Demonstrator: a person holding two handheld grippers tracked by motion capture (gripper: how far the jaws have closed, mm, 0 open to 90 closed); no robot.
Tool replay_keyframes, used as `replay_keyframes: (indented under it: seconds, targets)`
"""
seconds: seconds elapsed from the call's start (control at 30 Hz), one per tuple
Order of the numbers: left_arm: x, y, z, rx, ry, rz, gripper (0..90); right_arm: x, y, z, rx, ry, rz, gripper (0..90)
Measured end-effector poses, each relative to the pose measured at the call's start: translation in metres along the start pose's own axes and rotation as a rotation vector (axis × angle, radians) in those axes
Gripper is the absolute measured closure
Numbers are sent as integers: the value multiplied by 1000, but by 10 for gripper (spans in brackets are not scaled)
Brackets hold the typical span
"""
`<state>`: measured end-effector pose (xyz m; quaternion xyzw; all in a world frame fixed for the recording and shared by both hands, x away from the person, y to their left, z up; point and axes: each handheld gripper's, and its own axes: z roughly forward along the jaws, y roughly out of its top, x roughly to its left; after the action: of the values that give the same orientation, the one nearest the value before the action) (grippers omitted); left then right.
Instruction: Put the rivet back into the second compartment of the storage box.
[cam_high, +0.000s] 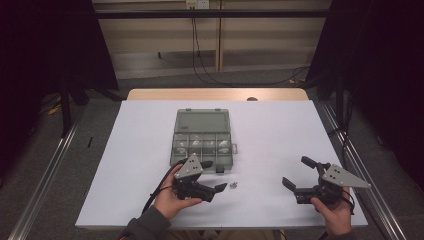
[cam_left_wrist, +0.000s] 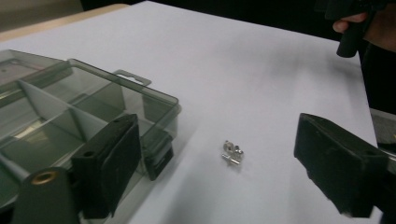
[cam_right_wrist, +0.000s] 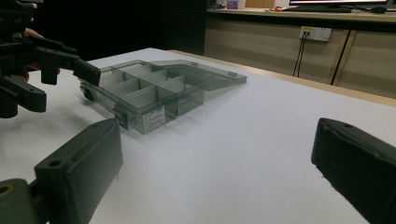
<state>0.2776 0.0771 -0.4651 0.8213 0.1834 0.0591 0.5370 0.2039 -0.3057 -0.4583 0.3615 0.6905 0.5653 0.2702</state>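
Note:
A clear grey compartment box (cam_high: 202, 137) lies open mid-table, its lid folded back to the far side; several of its cells hold small pale parts. A small cluster of metal screws (cam_high: 233, 186) rests on the white table sheet just in front of the box's right corner. My left gripper (cam_high: 214, 176) is open beside the box's front edge, its jaws standing either side of the screws (cam_left_wrist: 232, 154) with nothing held. My right gripper (cam_high: 296, 171) is open and empty at the front right, pointing toward the box (cam_right_wrist: 149, 88).
The white sheet (cam_high: 150, 165) covers the table, with a wooden strip (cam_high: 215, 94) at its far edge. Cables and metal rails run on the floor beyond and beside it. In the right gripper view the left gripper (cam_right_wrist: 63, 88) hovers at the box's near corner.

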Motion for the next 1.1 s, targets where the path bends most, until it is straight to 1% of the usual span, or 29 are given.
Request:
replay_keyframes:
  seconds: [0.03, 0.1, 0.13, 0.2, 0.27, 0.3, 0.33, 0.37, 0.4, 0.43, 0.5, 0.57, 0.6, 0.63, 0.7, 0.73, 0.77, 0.8, 0.83, 0.87, 0.9, 0.97, 1.0, 1.03, 1.07, 1.1]
  targets:
    - [0, 0, 0, 0, 0, 0, 171, 0, 0, 0, 0, 0, 0, 15]
    - [-3, 1, 5, 23, 7, 17, 210, 0, 0, 0, 1, 2, -1, 16]
    - [-6, 2, 9, 48, 9, 27, 234, 0, 0, 0, 1, 2, -2, 16]
    - [-9, 2, 13, 66, 17, 33, 303, 0, 0, 0, 1, 3, -2, 16]
    - [-10, 2, 14, 71, 21, 37, 354, 0, 0, 0, 2, 2, -3, 16]
    - [-11, 1, 18, 92, 19, 28, 379, 0, 0, 0, 2, 3, -4, 16]
    - [-12, 1, 20, 111, 21, 30, 409, 0, 0, 0, 2, 2, -4, 16]
    - [-12, 1, 20, 111, 21, 30, 431, 0, 0, 0, 2, 2, -4, 16]
    - [-13, 0, 23, 133, 23, 33, 453, 0, 0, 0, 2, 2, -3, 16]
    - [-13, 0, 23, 133, 23, 33, 467, 0, 0, 0, 2, 2, -3, 16]
    - [-13, -2, 30, 169, 25, 37, 489, 0, 0, 0, 2, 3, -2, 16]
    - [-14, -2, 31, 179, 22, 32, 510, 0, 0, 0, 2, 4, -1, 16]
    - [-15, -2, 34, 197, 15, 35, 528, 0, 0, 0, 1, 3, -3, 16]
    - [-15, -2, 35, 204, 14, 37, 546, 0, 0, 0, 1, 2, -3, 16]
    - [-16, -2, 38, 212, 14, 24, 565, 0, 0, 0, 3, 3, -5, 16]
    - [-16, -2, 39, 215, 15, 25, 571, 0, 0, 0, 3, 3, -4, 16]
    - [-16, -2, 40, 218, 18, 15, 588, 0, 0, 0, 4, 4, -4, 16]
    - [-17, -2, 41, 228, 23, 12, 621, 0, 0, 0, 3, 4, -6, 16]
    - [-17, -2, 41, 228, 23, 12, 635, 1, 0, 0, 3, 5, -4, 16]
    - [-17, -2, 42, 234, 22, 18, 645, 1, 0, 0, 2, 5, -3, 16]
    - [-17, -3, 43, 231, 19, 7, 659, 1, 0, 0, 2, 5, -4, 16]
    - [-17, -3, 46, 239, 14, 3, 672, 0, 0, 0, 4, 3, -4, 16]
    - [-17, -3, 47, 239, 18, -2, 678, 0, 0, 0, 6, 2, -6, 16]
    - [-17, -3, 47, 239, 18, -2, 683, 0, 0, 0, 6, 2, -6, 16]
    - [-17, -3, 47, 255, 23, 5, 696, 0, 0, 0, 5, 2, -5, 16]
    - [-17, -3, 47, 255, 23, 5, 700, 0, 0, 0, 6, 1, -7, 16]
